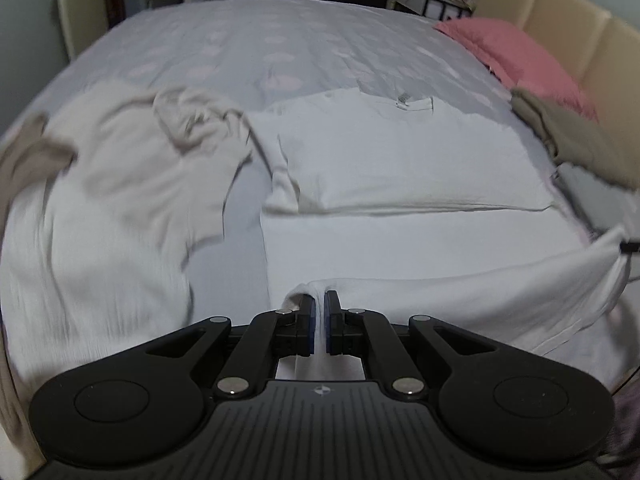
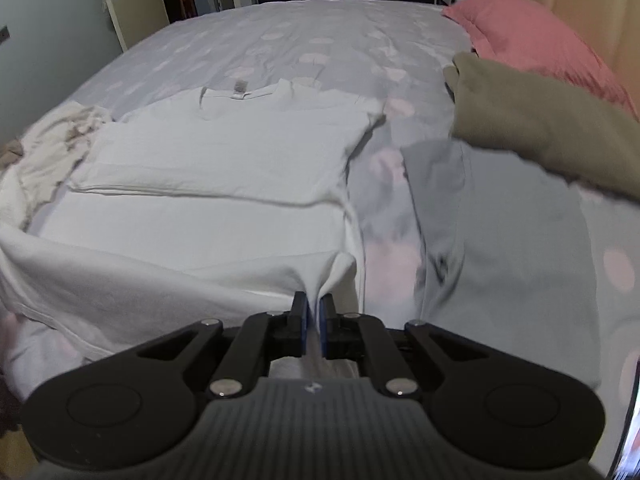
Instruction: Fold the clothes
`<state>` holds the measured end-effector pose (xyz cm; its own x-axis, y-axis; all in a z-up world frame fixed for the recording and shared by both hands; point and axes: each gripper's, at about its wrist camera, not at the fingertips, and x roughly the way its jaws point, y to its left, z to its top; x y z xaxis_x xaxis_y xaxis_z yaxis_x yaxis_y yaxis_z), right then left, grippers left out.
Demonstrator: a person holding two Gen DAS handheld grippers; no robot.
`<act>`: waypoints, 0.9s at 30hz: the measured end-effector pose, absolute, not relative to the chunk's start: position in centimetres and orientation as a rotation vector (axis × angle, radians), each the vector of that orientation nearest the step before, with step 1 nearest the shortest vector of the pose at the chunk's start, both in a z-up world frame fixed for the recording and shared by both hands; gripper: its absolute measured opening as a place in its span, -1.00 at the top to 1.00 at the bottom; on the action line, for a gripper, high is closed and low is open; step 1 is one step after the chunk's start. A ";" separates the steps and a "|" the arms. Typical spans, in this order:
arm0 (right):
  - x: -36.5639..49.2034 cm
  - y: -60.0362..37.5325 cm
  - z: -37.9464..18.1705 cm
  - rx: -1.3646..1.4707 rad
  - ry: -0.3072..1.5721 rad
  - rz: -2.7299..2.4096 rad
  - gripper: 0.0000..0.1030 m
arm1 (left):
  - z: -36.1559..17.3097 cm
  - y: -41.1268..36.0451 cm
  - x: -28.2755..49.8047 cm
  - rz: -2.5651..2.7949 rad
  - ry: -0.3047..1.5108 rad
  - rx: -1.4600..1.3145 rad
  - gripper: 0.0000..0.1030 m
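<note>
A white T-shirt (image 1: 400,160) (image 2: 224,160) lies flat on the bed, collar and tag at the far end, its sleeves folded in over the body. My left gripper (image 1: 319,300) is shut on the shirt's bottom hem near its left corner. My right gripper (image 2: 314,304) is shut on the same hem at the right corner. The hem is lifted and stretched between the two grippers. In the left wrist view the right gripper's tip (image 1: 630,247) shows at the far right edge, pinching cloth.
A cream garment (image 1: 120,184) (image 2: 52,148) lies crumpled to the left. A grey garment (image 2: 500,220) lies flat to the right. An olive folded piece (image 2: 540,120) (image 1: 576,140) and a pink pillow (image 2: 532,36) (image 1: 516,56) sit by the headboard (image 1: 568,24). The bedsheet (image 2: 320,40) is grey with pale spots.
</note>
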<state>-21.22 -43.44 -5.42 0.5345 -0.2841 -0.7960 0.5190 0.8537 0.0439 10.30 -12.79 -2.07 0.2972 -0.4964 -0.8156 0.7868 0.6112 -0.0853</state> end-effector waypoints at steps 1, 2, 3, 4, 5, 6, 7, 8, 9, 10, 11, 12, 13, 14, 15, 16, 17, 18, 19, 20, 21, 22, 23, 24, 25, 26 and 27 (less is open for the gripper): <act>-20.5 -44.0 -5.4 0.281 0.888 -0.491 0.87 | -2.2 -13.4 10.6 -0.873 0.921 0.381 0.95; -19.8 -44.5 -5.5 0.270 0.889 -0.496 0.87 | -2.4 -14.1 11.0 -0.869 0.914 0.398 0.95; -19.1 -44.6 -5.7 0.263 0.889 -0.501 0.87 | -2.7 -14.5 11.2 -0.863 0.909 0.405 0.95; -18.5 -44.8 -5.9 0.253 0.892 -0.504 0.86 | -3.1 -14.9 11.5 -0.856 0.905 0.411 0.95; -17.9 -44.9 -6.2 0.241 0.897 -0.506 0.86 | -3.5 -15.3 11.7 -0.850 0.904 0.407 0.95; -17.4 -45.1 -6.6 0.230 0.901 -0.508 0.86 | -3.9 -15.4 11.9 -0.845 0.905 0.401 0.94; -17.0 -45.2 -6.9 0.224 0.906 -0.509 0.85 | -4.2 -15.7 11.9 -0.840 0.902 0.404 0.94; -16.7 -45.3 -7.2 0.218 0.910 -0.510 0.82 | -4.5 -15.9 12.0 -0.835 0.898 0.408 0.94; -16.6 -45.4 -7.4 0.215 0.910 -0.517 0.80 | -4.7 -16.1 12.0 -0.831 0.889 0.422 0.89; -16.5 -45.4 -7.6 0.212 0.909 -0.523 0.77 | -4.7 -16.2 11.8 -0.832 0.875 0.444 0.88; -16.4 -45.5 -7.8 0.210 0.908 -0.530 0.68 | -4.8 -16.3 11.6 -0.833 0.861 0.465 0.88; -16.5 -45.3 -7.7 0.189 0.901 -0.538 0.61 | -4.8 -16.3 11.3 -0.833 0.846 0.485 0.86; -16.6 -45.1 -7.6 0.167 0.893 -0.547 0.44 | -4.7 -16.3 10.8 -0.832 0.828 0.506 0.81; -16.6 -44.9 -7.5 0.145 0.885 -0.555 0.36 | -4.6 -16.4 10.2 -0.832 0.805 0.532 0.77; -16.8 -44.6 -7.3 0.122 0.876 -0.557 0.36 | -4.4 -16.4 9.5 -0.826 0.775 0.565 0.59; -17.0 -44.1 -7.2 0.097 0.869 -0.558 0.36 | -4.1 -16.5 8.6 -0.817 0.733 0.604 0.30; -17.1 -43.5 -7.0 0.077 0.866 -0.536 0.35 | -3.8 -16.6 7.7 -0.811 0.685 0.644 0.16; -17.1 -42.8 -6.8 0.057 0.864 -0.511 0.35 | -3.5 -16.7 6.7 -0.820 0.641 0.682 0.03; -17.2 -42.2 -6.6 0.037 0.861 -0.487 0.34 | -3.3 -16.6 5.9 -0.847 0.625 0.702 0.03; -17.3 -41.4 -6.6 0.023 0.865 -0.449 0.33 | -3.1 -16.6 5.1 -0.877 0.611 0.721 0.03; -17.3 -40.5 -6.6 0.010 0.869 -0.411 0.32 | -2.9 -16.6 4.4 -0.906 0.598 0.739 0.03; -17.3 -39.6 -6.7 -0.009 0.879 -0.371 0.29 | -2.9 -16.6 3.6 -0.950 0.608 0.749 0.05; -17.3 -38.7 -6.9 -0.028 0.888 -0.331 0.26 | -3.2 -16.6 2.8 -0.993 0.618 0.770 0.08; -17.3 -37.7 -7.1 -0.048 0.897 -0.291 0.26 | -3.5 -16.6 2.0 -1.037 0.627 0.791 0.10; -17.4 -36.9 -7.4 -0.067 0.911 -0.259 0.26 | -4.2 -16.7 1.0 -1.060 0.616 0.838 0.10; -17.5 -36.2 -7.8 -0.085 0.925 -0.229 0.26 | -4.8 -16.8 0.1 -1.081 0.602 0.888 0.10; -17.5 -35.4 -8.2 -0.104 0.939 -0.198 0.25 | -5.5 -16.8 -0.9 -1.102 0.588 0.937 0.10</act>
<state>-17.53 -35.39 -8.16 0.5740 -0.2141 -0.7904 0.1238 0.9768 -0.1746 -0.90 -16.84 -5.50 0.3661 -0.4819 -0.7960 0.9295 0.1493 0.3371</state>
